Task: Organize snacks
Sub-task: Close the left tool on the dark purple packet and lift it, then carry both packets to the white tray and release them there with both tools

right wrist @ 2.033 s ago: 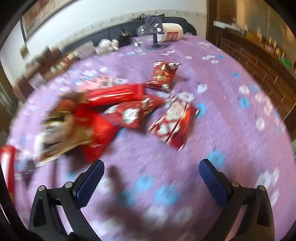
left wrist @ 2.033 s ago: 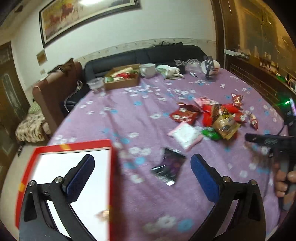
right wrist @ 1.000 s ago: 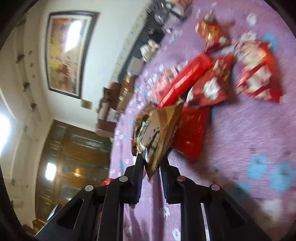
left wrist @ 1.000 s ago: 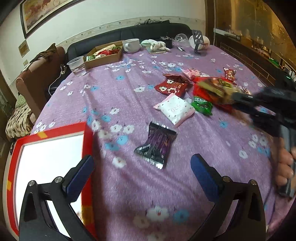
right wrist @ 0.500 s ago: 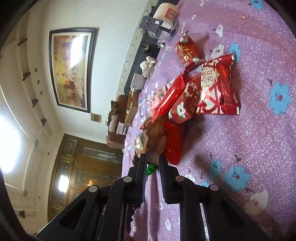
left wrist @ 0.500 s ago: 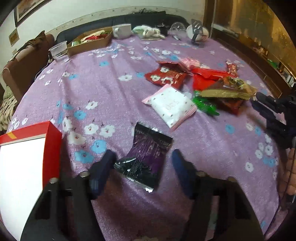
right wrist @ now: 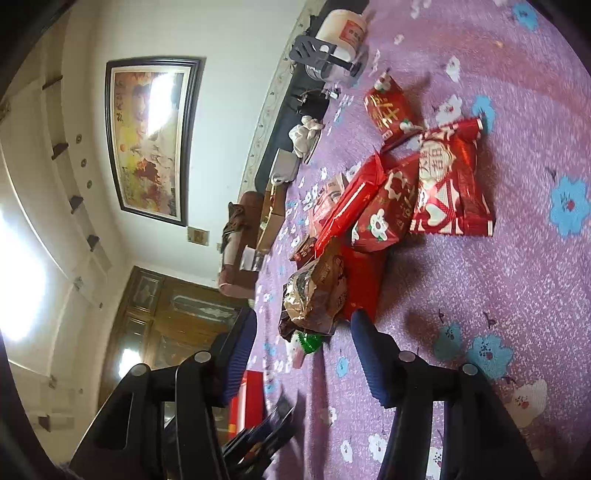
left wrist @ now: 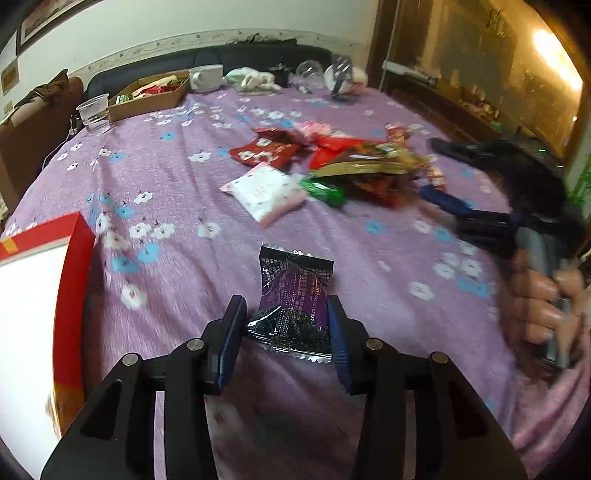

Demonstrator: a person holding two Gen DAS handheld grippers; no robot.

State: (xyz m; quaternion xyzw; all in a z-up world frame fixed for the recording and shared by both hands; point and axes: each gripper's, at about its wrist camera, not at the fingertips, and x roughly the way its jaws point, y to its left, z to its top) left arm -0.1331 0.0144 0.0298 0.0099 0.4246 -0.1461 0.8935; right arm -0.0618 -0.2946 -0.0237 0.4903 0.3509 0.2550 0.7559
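A purple snack packet [left wrist: 291,302] lies on the purple flowered tablecloth [left wrist: 177,177], and my left gripper [left wrist: 284,325] is closing on it, both pads touching its sides. A red box with a white inside [left wrist: 74,295] stands at the left. My right gripper [right wrist: 304,343] is opening, tilted on its side. A gold-brown packet [right wrist: 314,291] lies just ahead of its fingertips, free of the pads, against a pile of red packets [right wrist: 399,199]. In the left wrist view the right gripper [left wrist: 439,173] is by the gold packet [left wrist: 362,168], held by a hand [left wrist: 543,302].
A white-pink packet [left wrist: 266,192], a green packet [left wrist: 325,192] and a red one [left wrist: 264,151] lie mid-table. At the far edge stand a cardboard box of snacks [left wrist: 147,94], a plastic cup [left wrist: 94,112], a white mug [left wrist: 207,77] and a white jar [right wrist: 343,29]. A dark sofa runs behind.
My left gripper came down over the purple packet and went from wide open to narrow around it. My right gripper, shut on the gold packet before, has opened and the packet lies on the pile.
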